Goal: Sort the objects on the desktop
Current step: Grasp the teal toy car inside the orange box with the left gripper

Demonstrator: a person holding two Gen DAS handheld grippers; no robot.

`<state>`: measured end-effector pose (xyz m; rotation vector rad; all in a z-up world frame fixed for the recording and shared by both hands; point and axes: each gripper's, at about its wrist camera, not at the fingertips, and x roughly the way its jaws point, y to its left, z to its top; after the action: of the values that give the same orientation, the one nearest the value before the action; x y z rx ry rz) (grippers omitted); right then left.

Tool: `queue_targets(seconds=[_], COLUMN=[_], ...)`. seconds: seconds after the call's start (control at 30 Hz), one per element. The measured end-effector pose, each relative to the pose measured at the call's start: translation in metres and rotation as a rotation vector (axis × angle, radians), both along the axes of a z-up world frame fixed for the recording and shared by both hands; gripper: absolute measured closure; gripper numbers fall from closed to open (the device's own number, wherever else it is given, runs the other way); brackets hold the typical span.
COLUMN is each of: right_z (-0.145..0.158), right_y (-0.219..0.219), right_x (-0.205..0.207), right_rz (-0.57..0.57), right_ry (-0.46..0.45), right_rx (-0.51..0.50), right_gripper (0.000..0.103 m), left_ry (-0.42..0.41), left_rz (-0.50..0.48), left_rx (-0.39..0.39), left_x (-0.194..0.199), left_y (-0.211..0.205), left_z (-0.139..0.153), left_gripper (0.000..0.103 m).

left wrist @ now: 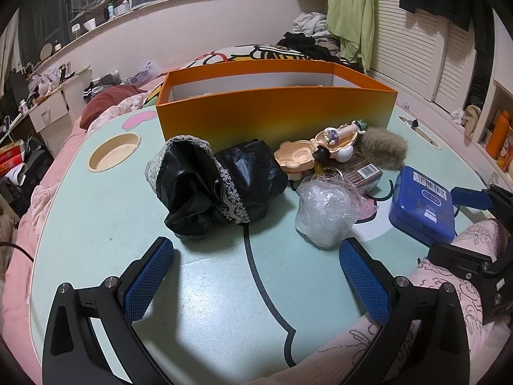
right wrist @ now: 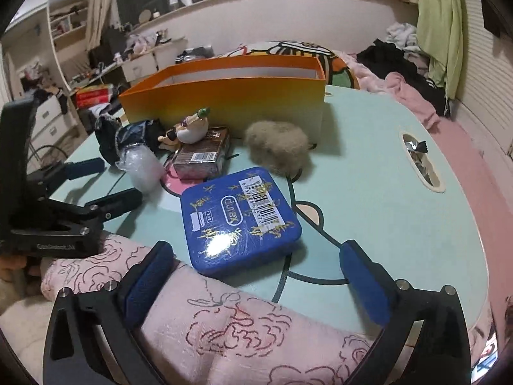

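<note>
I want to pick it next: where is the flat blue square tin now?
In the right wrist view the flat blue square tin lies on the table centre, ahead of the open right gripper.

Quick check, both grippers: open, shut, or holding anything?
Left gripper: open, holding nothing, only bare table between its fingers.
Right gripper: open wide, holding nothing; the blue tin lies just ahead, untouched.

Each claw has a black frame with silver screw heads and two fingers faced in blue cross-hatched pads: the left claw (left wrist: 256, 276) and the right claw (right wrist: 258, 276). The person wears a pale pink sleeve (right wrist: 224, 337) printed with dark red outlined roses.
</note>
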<state>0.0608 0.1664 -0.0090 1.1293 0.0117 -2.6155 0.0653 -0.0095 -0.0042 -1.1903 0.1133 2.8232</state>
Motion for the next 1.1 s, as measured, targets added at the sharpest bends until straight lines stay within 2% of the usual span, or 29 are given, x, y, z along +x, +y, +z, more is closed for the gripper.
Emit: queue_targets(seconds=[0.2, 0.27, 0.33, 0.37, 0.43, 0.5, 0.57, 0.63, 0.67, 0.73, 0.8, 0.87, 0.9, 0.93, 1.0, 1.1], right_z=[0.000, 0.000, 0.000, 0.000, 0.001, 0.001, 0.002, 0.002, 0.002, 0.002, 0.002, 0.001, 0.001, 0.001, 0.001, 0.001], right_y=[0.001, 0.001, 0.001, 0.001, 0.000, 0.000, 0.000, -0.001, -0.001, -0.002, -0.002, -0.001, -0.001, -0.001, -0.001, 0.000], right_x=[0.001, 0.001, 0.001, 0.002, 0.004, 0.004, 0.004, 0.003, 0.003, 0.003, 0.002, 0.001, 0.001, 0.001, 0.000, 0.000], right_rz=[0.002, 0.002, 0.002, 0.002, 0.003, 0.004, 0.004, 0.006, 0.006, 0.007, 0.009, 0.011, 0.013, 0.014, 0.014, 0.015], right_ry=[0.003, 0.004, 0.004, 0.005, 0.006, 0.007, 0.008, 0.009, 0.009, 0.010, 0.012, 0.014, 0.017, 0.018, 0.019, 0.019], right_rx=[-0.005, -0.005, -0.005, -0.005, -0.005, -0.007, -0.007, -0.009, -0.008, -0.008, -0.010, -0.015, -0.016, -0.018, -0.019, -0.020], right_gripper=[0.000, 0.000, 0.000, 0.000, 0.000, 0.000, 0.000, 0.000, 0.000, 0.000, 0.000, 0.000, 0.000, 0.000, 0.000, 0.000], left_ry=[0.012, 0.052, 0.075, 0.086, 0.109, 0.115, 0.072, -0.061, -0.102, -0.137, -0.176, -0.183, -0.199, -0.240, -0.289, -0.261], left_rz=[-0.010, -0.021, -0.044, -0.062, -0.092, -0.121, -0.172, -0.269, -0.283, -0.279, -0.338, -0.385, -0.398, -0.412, -0.435, -0.443], left_rx=[0.021, 0.041, 0.056, 0.065, 0.062, 0.020, -0.040, -0.092, -0.115, -0.202, -0.268, -0.351, -0.351, -0.323, -0.296, -0.323], left_x=[0.003, 0.010, 0.011, 0.008, -0.007, -0.035, -0.080, -0.138, -0.160, -0.198, -0.218, -0.231, -0.233, -0.240, -0.250, -0.250], left_y=[-0.003, -0.006, -0.002, 0.000, 0.007, 0.019, 0.035, 0.053, 0.059, 0.071, 0.082, 0.094, 0.096, 0.097, 0.100, 0.106], left_z=[0.004, 0.017, 0.038, 0.053, 0.086, 0.110, 0.120, 0.107, 0.099, 0.081, 0.067, 0.056, 0.053, 0.050, 0.047, 0.044], left_gripper=[0.001, 0.007, 0.022, 0.025, 0.035, 0.044, 0.044, 0.044, 0.044, 0.044, 0.045, 0.052, 0.066, 0.069, 0.069, 0.069])
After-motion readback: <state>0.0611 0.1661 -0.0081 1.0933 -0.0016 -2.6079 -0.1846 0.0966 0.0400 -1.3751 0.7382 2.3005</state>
